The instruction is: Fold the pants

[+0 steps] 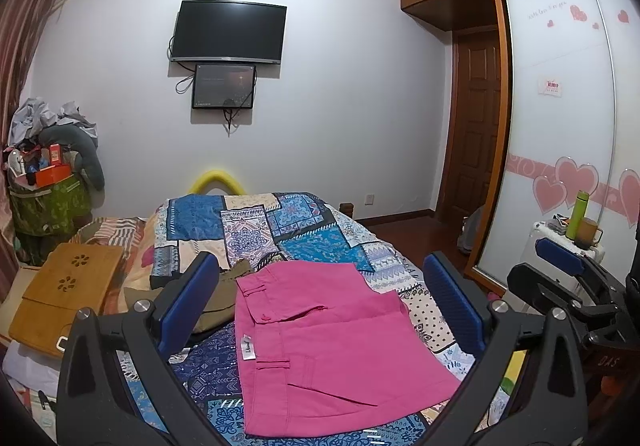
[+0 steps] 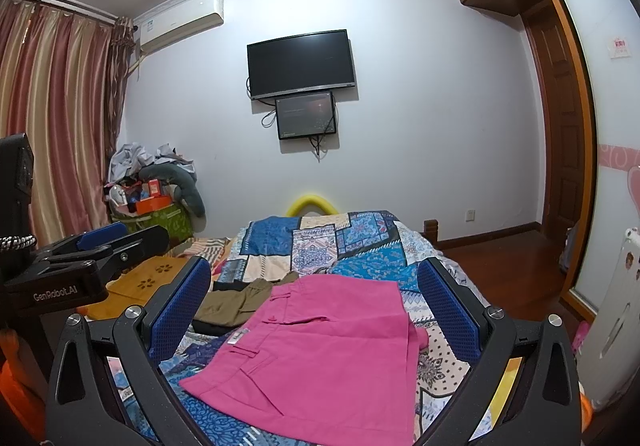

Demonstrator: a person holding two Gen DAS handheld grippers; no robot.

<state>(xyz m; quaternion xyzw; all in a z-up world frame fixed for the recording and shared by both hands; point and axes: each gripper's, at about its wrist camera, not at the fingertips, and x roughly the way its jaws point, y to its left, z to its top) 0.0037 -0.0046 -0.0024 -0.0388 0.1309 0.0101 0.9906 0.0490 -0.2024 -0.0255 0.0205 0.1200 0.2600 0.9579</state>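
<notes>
Pink pants [image 1: 328, 342] lie folded into a compact flat stack on the patterned bedspread [image 1: 280, 230]; they also show in the right wrist view [image 2: 320, 358]. My left gripper [image 1: 320, 302] is open and empty, held above the near side of the pants, blue pads apart. My right gripper [image 2: 316, 306] is open and empty too, hovering above the pants. The right gripper shows at the right edge of the left wrist view [image 1: 568, 278]. The left gripper shows at the left of the right wrist view [image 2: 100, 250].
An olive-brown garment [image 1: 216, 298] lies on the bed just left of the pants, over something dark. A wooden lap tray [image 1: 68, 294] sits on the bed's left side. A wardrobe with sliding doors [image 1: 560, 126] stands at right, a cluttered basket [image 1: 48, 198] at left.
</notes>
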